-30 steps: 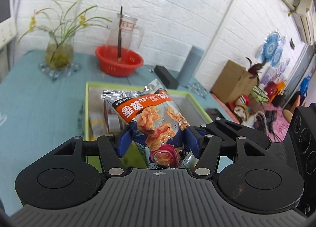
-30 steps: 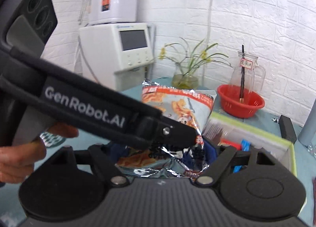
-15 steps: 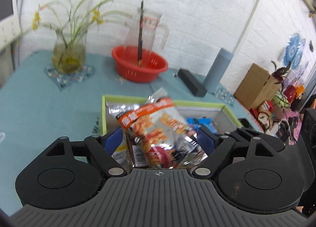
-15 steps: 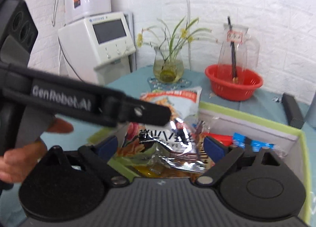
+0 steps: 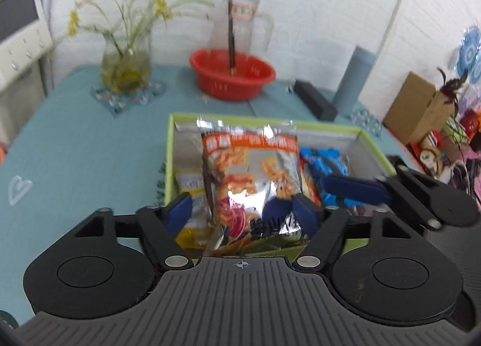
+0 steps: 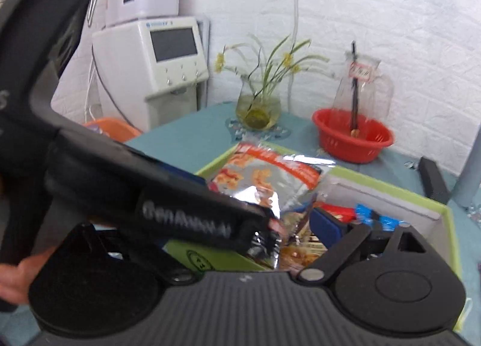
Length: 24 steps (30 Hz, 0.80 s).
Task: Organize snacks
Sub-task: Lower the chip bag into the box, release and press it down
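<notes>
A silver and orange snack bag [image 5: 251,177] stands upright in the green-rimmed box [image 5: 170,147]. My left gripper [image 5: 240,213] is open, its blue pads apart on either side of the bag's lower part. In the right wrist view the same bag [image 6: 267,183] leans inside the box [image 6: 445,213]. My right gripper [image 6: 270,231] is open; its right blue pad [image 6: 326,227] sits beside the bag, and its left finger is hidden behind the left gripper's black body [image 6: 135,192]. The right gripper's fingers [image 5: 354,188] reach into the box from the right in the left wrist view.
Yellow [image 5: 189,183], blue [image 5: 324,159] and red [image 6: 336,210] snack packs lie in the box. On the teal table stand a red basket [image 5: 233,74] with a clear jug, a flower vase [image 5: 124,68], a grey-blue cylinder [image 5: 354,75] and a black block [image 5: 314,99]. A white machine [image 6: 153,54] stands left.
Both grippers moved the snack bag down into the box. The left gripper's pads have opened off the bag. The bag now stands upright in the box.
</notes>
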Each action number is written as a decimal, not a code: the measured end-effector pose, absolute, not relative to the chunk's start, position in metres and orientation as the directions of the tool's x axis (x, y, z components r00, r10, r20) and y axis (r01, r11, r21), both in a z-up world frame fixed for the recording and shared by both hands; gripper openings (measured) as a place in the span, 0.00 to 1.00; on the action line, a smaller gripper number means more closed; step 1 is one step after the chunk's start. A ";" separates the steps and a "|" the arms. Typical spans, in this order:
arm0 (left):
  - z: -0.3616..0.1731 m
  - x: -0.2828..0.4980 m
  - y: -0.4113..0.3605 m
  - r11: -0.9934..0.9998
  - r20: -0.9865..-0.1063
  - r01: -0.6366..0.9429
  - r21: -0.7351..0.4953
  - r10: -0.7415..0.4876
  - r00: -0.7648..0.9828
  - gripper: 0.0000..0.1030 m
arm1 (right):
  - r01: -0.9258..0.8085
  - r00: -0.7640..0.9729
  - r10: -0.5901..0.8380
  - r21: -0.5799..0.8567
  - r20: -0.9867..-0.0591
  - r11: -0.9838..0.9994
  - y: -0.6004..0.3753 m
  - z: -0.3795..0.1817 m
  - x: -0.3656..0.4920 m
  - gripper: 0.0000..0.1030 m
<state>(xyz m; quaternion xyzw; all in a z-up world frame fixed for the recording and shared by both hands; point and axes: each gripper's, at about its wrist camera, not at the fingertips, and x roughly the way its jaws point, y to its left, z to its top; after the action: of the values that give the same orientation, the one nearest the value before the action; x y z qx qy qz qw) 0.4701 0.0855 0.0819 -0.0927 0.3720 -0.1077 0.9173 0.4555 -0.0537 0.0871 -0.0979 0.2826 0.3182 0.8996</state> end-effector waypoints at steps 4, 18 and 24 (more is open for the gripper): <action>0.083 0.466 0.093 0.931 -0.637 0.147 -0.335 -0.339 0.692 0.26 | -0.654 0.635 0.563 0.020 -0.528 0.756 -0.062 0.092 0.452 0.70; 0.105 0.506 -0.016 0.913 -0.585 0.280 -0.298 -0.407 0.702 0.58 | -0.427 0.782 0.334 -0.062 -0.527 0.902 -0.175 0.115 0.462 0.91; 0.117 0.436 0.034 0.932 -0.492 0.233 -0.278 -0.347 0.799 0.72 | -0.417 0.790 0.413 0.096 -0.454 0.904 -0.214 0.098 0.392 0.90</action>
<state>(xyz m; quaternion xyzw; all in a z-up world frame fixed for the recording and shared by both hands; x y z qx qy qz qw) 0.4362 0.0339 0.1168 -0.1019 0.2776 -0.1538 0.9428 0.3920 -0.2145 0.0976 -0.0045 0.2389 0.2194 0.9459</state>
